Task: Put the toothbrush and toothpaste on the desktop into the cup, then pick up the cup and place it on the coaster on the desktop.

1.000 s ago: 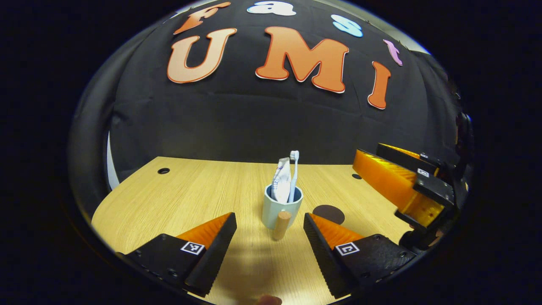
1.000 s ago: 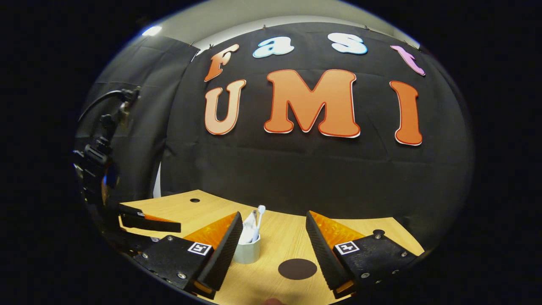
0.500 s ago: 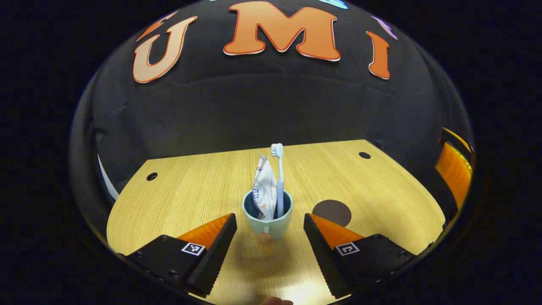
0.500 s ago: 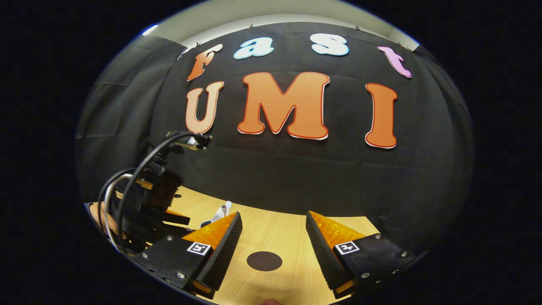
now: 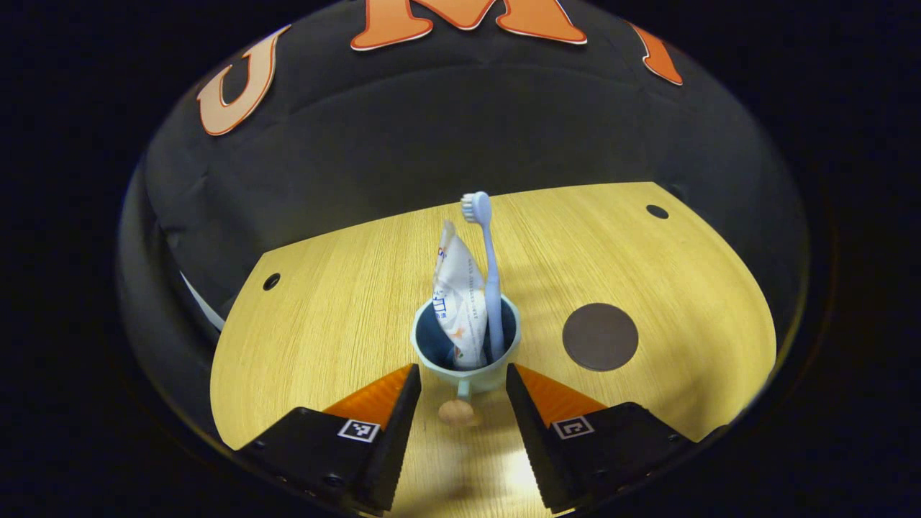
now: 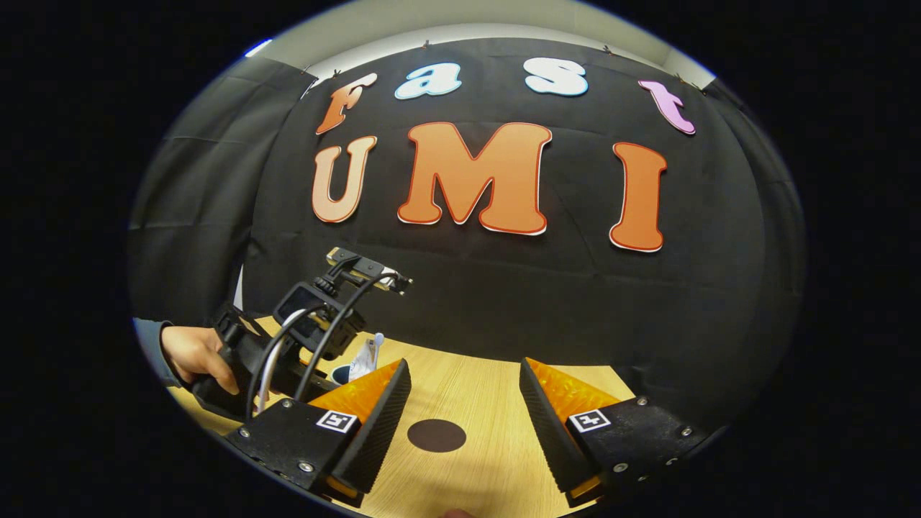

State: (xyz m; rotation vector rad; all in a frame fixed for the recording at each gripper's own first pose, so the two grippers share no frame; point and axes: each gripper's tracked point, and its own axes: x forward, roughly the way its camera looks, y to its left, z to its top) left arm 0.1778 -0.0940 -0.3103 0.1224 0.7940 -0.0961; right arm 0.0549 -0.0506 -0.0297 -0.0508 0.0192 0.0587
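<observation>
One cup (image 5: 466, 367) — one toothbrush (image 5: 488, 273), one toothpaste (image 5: 460, 302) inside.

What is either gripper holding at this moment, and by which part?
Nothing yet. The left gripper is open, its fingers on either side of the cup handle without touching it. The right gripper is open above the desk, near the coaster.

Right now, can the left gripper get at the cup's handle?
Probably yes. The left gripper is open with the cup just ahead, and the handle points back into the gap between its fingers. Nothing lies between them; the coaster sits off to the side.
</observation>
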